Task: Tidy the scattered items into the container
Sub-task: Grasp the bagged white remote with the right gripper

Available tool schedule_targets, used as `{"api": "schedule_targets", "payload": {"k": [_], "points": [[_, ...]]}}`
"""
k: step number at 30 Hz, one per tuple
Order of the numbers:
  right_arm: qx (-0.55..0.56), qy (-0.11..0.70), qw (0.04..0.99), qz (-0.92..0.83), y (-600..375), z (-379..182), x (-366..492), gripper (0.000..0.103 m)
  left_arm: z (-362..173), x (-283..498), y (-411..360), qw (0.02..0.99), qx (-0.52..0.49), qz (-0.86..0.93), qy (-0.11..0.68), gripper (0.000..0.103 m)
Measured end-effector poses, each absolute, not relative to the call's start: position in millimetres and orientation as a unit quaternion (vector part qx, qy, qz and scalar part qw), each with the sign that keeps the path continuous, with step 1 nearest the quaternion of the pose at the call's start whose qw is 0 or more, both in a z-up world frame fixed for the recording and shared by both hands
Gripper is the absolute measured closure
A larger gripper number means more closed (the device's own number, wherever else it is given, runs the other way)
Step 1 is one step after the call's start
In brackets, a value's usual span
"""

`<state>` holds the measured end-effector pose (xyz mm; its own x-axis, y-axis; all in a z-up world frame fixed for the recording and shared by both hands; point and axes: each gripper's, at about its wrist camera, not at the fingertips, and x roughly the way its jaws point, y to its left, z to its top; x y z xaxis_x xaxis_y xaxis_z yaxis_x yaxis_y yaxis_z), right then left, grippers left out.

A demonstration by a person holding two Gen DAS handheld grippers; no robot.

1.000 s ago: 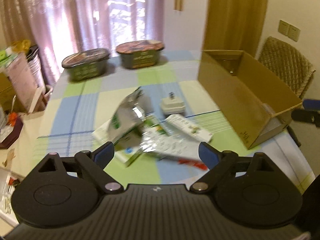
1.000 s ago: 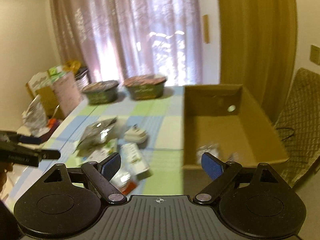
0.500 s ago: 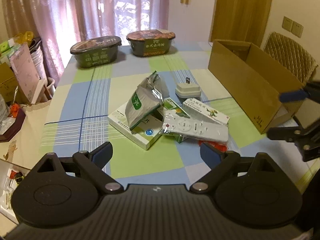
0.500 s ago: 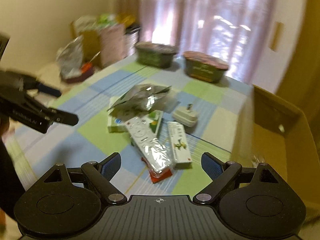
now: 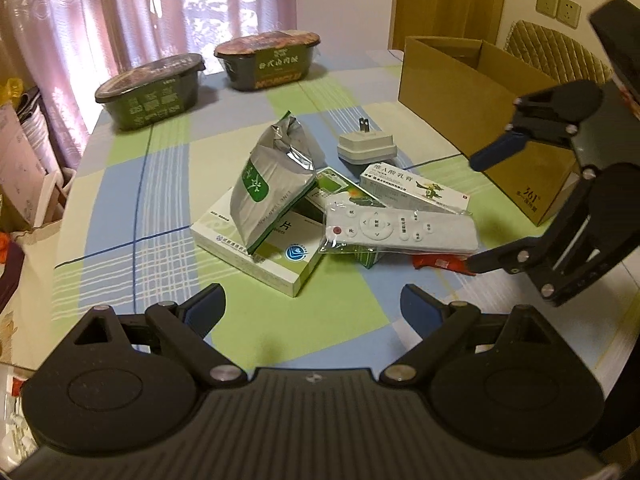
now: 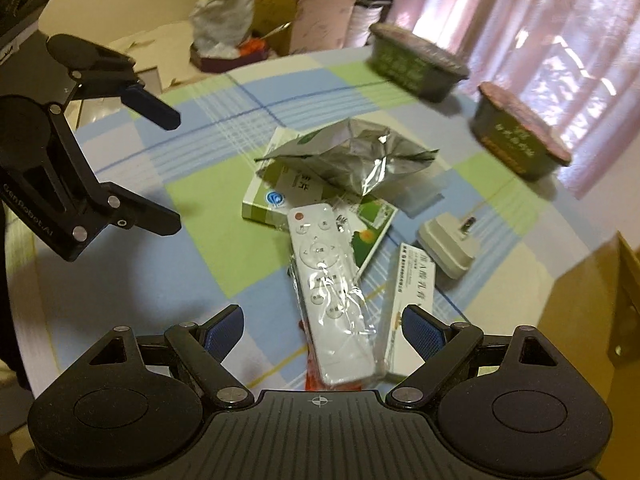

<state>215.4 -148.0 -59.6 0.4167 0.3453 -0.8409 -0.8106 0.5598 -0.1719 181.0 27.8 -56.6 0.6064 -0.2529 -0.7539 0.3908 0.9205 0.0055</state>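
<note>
- The right gripper (image 6: pixel 322 318) has swung away from the cardboard box (image 5: pixel 472 92), which it faced a second ago, and now looks down on the pile in the middle of the table (image 5: pixel 120 184).
- Its jaws are spread wide and empty, one on each side of the near end of the white remote (image 6: pixel 332 292) in its clear wrapper; neither touches it yet.
- The left gripper (image 5: pixel 314 304) has come in closer to the pile over the same second; its jaws are also released and hold nothing.
- The scattered items lie clustered on the table: a silver pouch (image 5: pixel 268 184) leaning on a flat white-and-green box (image 5: pixel 260 248), the remote lying across a smaller green box (image 5: pixel 340 190), a long white carton (image 5: pixel 412 188) beside it, a plug adapter (image 5: pixel 366 146) behind, and something red (image 5: pixel 436 262) poking out under the remote.
- The cardboard box stands open on the far right, well apart from the pile.
- My reading: the approach to the next pick is under way, most likely for the remote; its slippery wrapper could slide in the jaws.
</note>
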Motion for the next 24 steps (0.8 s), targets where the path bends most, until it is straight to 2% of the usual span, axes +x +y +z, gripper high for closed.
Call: {"api": "schedule_targets", "payload": {"k": [2,9,11,19,21,24], "points": [[-0.302,0.405,0.779,0.372,-145,-67,224,0.027,-63,186,27,0.890,0.088,-0.186,0.407,0.011],[-0.325,0.429,0.751,0.382,-138,-94,248,0.028,-84,197,26,0.884,0.098,-0.197,0.412,0.011],[-0.329,0.435,0.745,0.385,-135,-100,253,0.036,-89,199,27,0.884,0.097,-0.198,0.413,0.011],[-0.321,0.448,0.738,0.389,-127,-110,267,0.037,-101,196,25,0.880,0.093,-0.205,0.419,0.011],[-0.321,0.452,0.736,0.389,-125,-111,270,0.053,-103,197,25,0.879,0.090,-0.204,0.420,0.011],[-0.319,0.456,0.737,0.385,-124,-112,271,0.059,-104,197,23,0.879,0.091,-0.204,0.421,0.011]]}}
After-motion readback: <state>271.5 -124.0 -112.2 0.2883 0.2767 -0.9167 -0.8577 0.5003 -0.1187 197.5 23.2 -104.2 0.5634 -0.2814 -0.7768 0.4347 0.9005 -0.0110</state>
